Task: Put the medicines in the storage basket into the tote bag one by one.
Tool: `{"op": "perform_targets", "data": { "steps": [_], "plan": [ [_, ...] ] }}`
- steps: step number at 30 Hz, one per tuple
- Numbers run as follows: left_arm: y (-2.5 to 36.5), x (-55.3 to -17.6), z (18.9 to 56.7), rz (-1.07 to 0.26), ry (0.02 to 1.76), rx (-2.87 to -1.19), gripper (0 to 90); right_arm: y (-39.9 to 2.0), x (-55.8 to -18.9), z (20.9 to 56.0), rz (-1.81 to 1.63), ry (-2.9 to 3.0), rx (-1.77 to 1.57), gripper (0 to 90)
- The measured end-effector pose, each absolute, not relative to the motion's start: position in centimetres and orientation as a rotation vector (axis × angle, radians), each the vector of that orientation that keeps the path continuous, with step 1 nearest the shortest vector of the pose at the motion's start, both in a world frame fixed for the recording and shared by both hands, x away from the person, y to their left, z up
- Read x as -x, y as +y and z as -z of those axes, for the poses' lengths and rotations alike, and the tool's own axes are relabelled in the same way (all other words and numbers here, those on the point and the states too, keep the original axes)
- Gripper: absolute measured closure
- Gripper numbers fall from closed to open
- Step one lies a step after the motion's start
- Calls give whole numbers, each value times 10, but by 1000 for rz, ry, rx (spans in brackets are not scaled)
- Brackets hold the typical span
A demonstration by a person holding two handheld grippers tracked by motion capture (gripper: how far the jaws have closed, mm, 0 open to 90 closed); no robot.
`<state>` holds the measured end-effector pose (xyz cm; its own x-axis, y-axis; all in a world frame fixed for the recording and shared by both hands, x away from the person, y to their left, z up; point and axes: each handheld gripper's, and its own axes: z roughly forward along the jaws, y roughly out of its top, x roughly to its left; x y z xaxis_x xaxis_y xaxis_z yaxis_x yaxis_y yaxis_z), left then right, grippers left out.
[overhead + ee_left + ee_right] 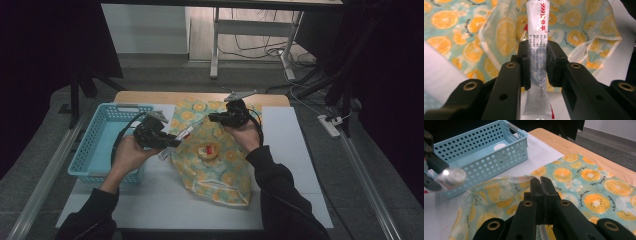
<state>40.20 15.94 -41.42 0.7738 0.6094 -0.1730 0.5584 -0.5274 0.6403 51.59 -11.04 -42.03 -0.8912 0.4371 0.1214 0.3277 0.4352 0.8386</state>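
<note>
tube [537, 40]: white, red print | bag [220, 170]: pale teal and yellow, orange-slice pattern | basket [481, 152]: light blue, dotted with holes | table [200, 97]: light wood | tools: black

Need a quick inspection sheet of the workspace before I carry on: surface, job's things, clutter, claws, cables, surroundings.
Surface: white mat over a wooden table.
Job's things: white tube held above the orange-print bag; blue basket at left.
Clutter: small round item on the bag.
Claws: left claw shut on the tube; right claw shut on the bag's rim.
Cables: one trails from each claw; more on the floor.
Surroundings: desk legs, power strip.
</note>
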Motion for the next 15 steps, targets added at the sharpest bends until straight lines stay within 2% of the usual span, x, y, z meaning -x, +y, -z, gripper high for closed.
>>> {"op": "perform_targets", "data": {
  "steps": [15],
  "plan": [
    [103, -421, 431, -97, 826, -2357, 753, -110, -516, 417, -1467, 2555, -686, 900]
  ]
}}
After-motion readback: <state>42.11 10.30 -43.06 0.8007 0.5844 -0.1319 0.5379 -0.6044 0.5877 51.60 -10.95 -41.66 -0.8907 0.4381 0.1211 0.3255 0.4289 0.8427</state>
